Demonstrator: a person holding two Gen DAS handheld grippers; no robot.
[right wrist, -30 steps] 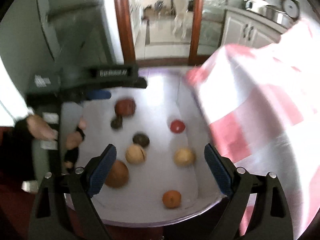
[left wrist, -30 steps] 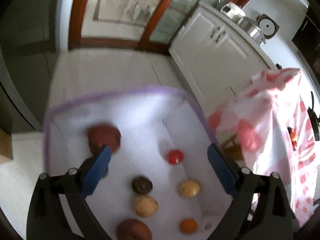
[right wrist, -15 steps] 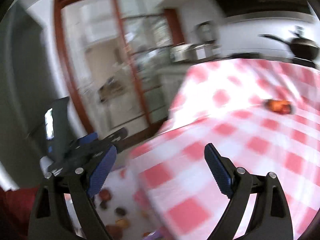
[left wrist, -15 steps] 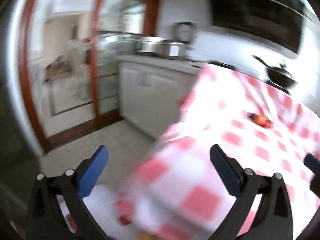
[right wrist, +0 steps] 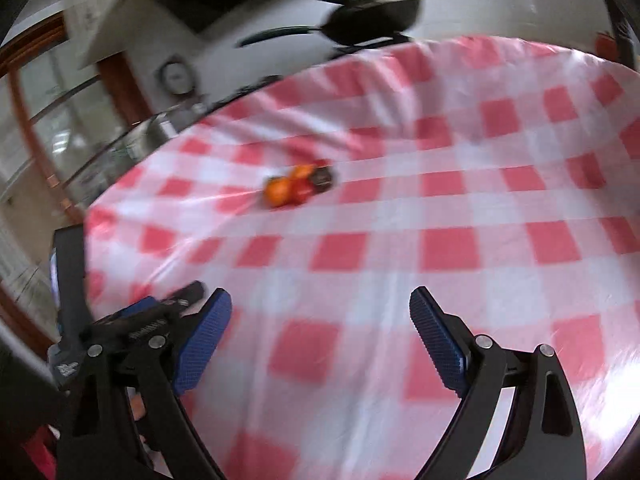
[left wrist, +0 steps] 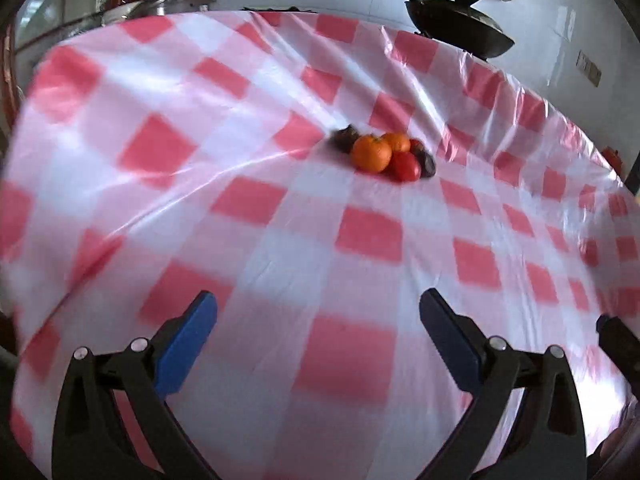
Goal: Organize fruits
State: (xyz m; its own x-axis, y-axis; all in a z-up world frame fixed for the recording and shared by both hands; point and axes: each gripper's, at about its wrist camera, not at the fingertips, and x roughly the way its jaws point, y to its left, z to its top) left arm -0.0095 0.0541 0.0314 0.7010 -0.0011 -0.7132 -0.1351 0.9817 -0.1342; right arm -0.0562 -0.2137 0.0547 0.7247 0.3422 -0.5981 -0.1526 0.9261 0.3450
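Facing the fruit pile (left wrist: 384, 154) with both grippers empty, we judge the step in hand to be the reach for the next fruit.

Our left gripper (left wrist: 318, 334) and right gripper (right wrist: 320, 330) both hang with jaws spread wide, nothing between them, above the near part of the checked cloth (left wrist: 256, 240). The pile sits well ahead near the cloth's middle: an orange (left wrist: 371, 154) in front, a second orange and a red fruit (left wrist: 406, 166) touching it, dark fruits at either end. Next, we think, one gripper must cross the cloth and take an outer fruit, likely the front orange, without scattering its neighbours. The right view is blurred.
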